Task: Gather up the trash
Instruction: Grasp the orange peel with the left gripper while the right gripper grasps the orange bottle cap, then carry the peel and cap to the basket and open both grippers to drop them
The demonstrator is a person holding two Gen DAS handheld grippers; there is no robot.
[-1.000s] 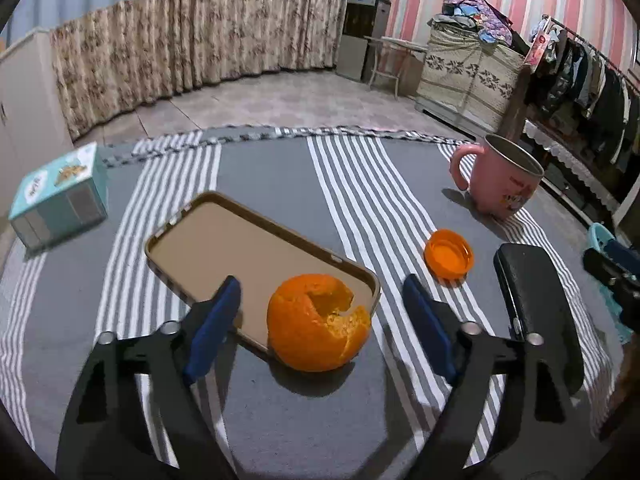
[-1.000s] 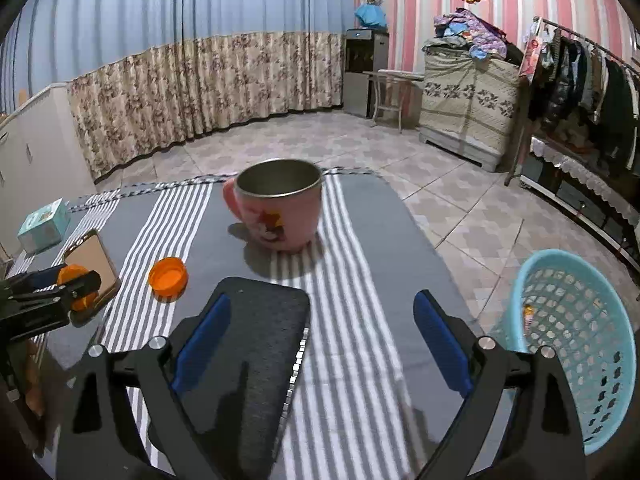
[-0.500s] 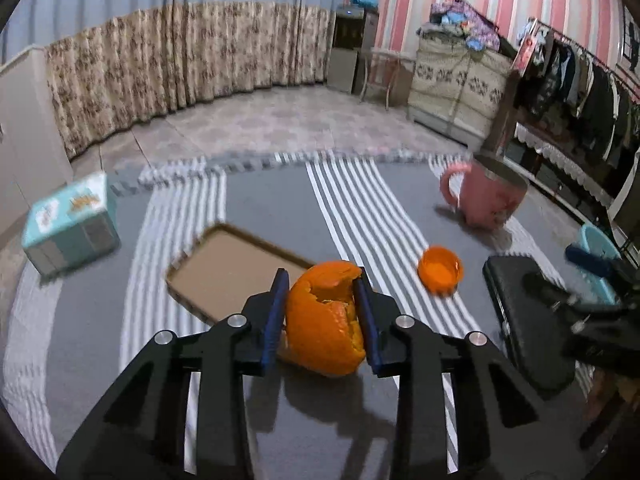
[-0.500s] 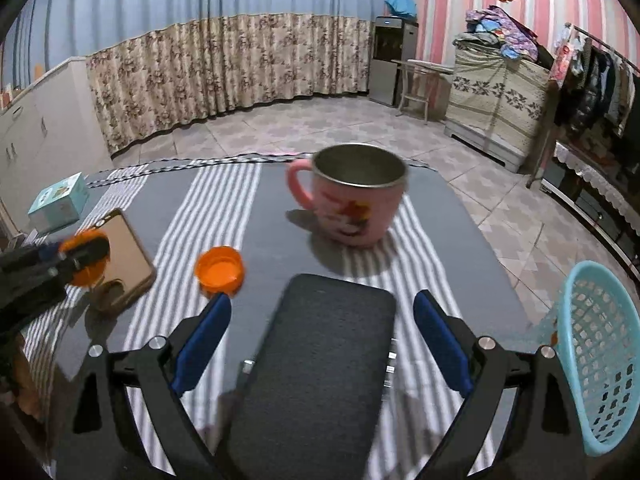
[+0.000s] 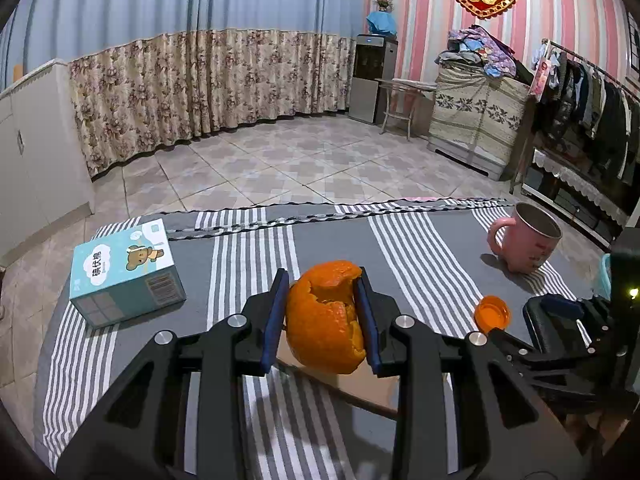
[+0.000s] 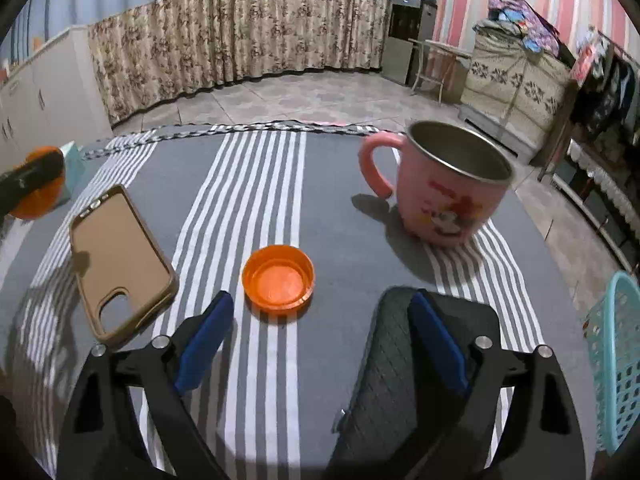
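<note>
My left gripper (image 5: 322, 318) is shut on a hollow orange peel (image 5: 324, 320) and holds it lifted above the striped table; the peel also shows at the far left of the right wrist view (image 6: 38, 200). My right gripper (image 6: 320, 336) is open and empty, low over the table, with an orange bottle cap (image 6: 278, 278) lying just ahead between its fingers. The cap also shows in the left wrist view (image 5: 492, 314). A teal trash basket (image 6: 616, 364) stands beside the table at the right edge.
A brown phone case (image 6: 116, 256) lies left of the cap. A pink mug (image 6: 444, 188) stands behind it to the right. A black pad (image 6: 400, 380) lies under my right finger. A teal tissue box (image 5: 124, 272) sits at the table's left.
My left gripper closed on the orange peel and lifted it off the table. My right gripper moved left, from over the black pad to just behind the orange cap.
</note>
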